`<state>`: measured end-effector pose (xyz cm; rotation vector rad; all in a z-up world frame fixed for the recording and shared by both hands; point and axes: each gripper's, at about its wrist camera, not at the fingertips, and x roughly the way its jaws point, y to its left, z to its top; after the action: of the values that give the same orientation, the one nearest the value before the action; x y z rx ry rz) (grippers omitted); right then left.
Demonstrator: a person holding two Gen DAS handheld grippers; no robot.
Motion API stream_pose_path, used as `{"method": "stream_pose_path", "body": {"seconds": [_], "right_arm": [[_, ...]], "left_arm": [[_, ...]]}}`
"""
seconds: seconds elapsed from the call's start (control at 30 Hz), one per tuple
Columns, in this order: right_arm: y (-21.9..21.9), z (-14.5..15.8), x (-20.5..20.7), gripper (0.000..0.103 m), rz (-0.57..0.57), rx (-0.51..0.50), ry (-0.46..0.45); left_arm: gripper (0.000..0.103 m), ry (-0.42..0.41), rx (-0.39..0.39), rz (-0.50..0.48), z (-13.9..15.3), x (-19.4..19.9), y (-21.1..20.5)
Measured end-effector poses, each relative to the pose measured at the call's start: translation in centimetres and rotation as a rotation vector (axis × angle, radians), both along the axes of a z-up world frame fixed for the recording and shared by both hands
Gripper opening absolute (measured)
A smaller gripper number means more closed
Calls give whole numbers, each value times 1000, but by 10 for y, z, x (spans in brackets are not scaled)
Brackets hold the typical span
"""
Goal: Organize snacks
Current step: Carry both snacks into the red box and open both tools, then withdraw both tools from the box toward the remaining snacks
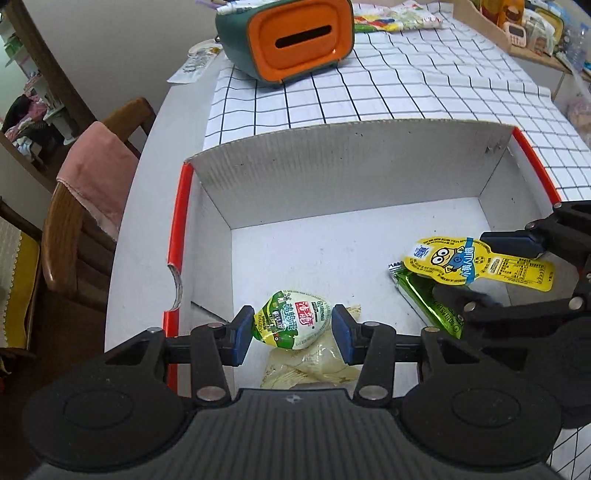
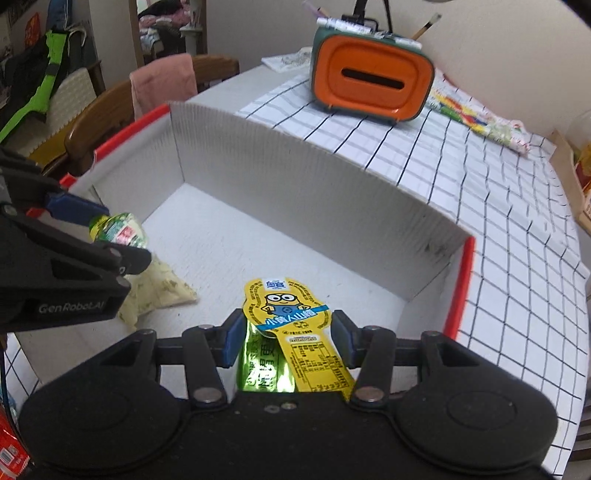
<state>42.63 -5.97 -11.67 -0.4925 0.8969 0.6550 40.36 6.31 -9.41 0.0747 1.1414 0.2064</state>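
A white cardboard box [image 1: 332,173] with red edges stands on the checked tablecloth. My left gripper [image 1: 293,328] is shut on a green-and-white egg-shaped snack pack [image 1: 290,321], held over a pale yellow snack bag [image 1: 314,365] on the box floor. My right gripper [image 2: 287,341] is shut on a yellow Minions snack pack [image 2: 291,314], held over a shiny green wrapper [image 2: 258,369]. The right gripper also shows in the left wrist view [image 1: 491,266] with the yellow pack [image 1: 476,264] and green wrapper [image 1: 428,295]. The left gripper shows in the right wrist view [image 2: 99,236] with its pack [image 2: 120,230] and the pale bag [image 2: 155,288].
An orange and green tissue box [image 1: 295,37] stands on the tablecloth [image 1: 406,85] beyond the box. A colourful packet [image 1: 395,16] lies at the back. A wooden chair with a pink cloth [image 1: 96,170] is to the left. A wooden tray of items [image 1: 524,29] is at the back right.
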Motion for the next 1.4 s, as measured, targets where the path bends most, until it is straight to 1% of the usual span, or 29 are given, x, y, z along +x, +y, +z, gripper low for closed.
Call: {"method": "stream_pose_path", "body": {"seconds": [0.1,0.27,0.33,0.37,0.4,0.47,0.7,0.9,1.13,1.2,1.27,1.4], "right_arm": [[1,-4,0,49,0,-15,15],[-1,-3,3,49,-14,-2,41],[-2,0,1,50,-15,9,37],[-3,1,0,51,-16,16,38],[-4,3,-1,53,-19,22,39],[-8,8,-4,60,-21,40,38],[-21,32,-18,63,-33,108,26],[-30,54,-37,71,-37,160,6],[-39,77,-65,73,-39,225,-11],[-42,83,-74,75,-38,242,-14],[-45,88,-83,80,-36,257,-20],[-50,99,-104,81,-27,287,-35]], "left_arm": [[45,21,19,-9,-3,3,-3],[47,28,33,-35,-4,3,-6],[49,19,34,-37,-2,1,-7],[54,14,33,-39,-1,0,-7],[57,6,33,-38,0,-2,-6],[59,-8,25,-39,4,-5,-5],[60,-84,-5,-32,22,-23,-1],[61,-149,-27,-37,43,-44,-1],[64,-224,-49,-51,66,-76,-5],[65,-239,-58,-52,72,-86,-5],[66,-255,-61,-53,77,-97,-5],[70,-288,-68,-54,88,-118,-7]]}}
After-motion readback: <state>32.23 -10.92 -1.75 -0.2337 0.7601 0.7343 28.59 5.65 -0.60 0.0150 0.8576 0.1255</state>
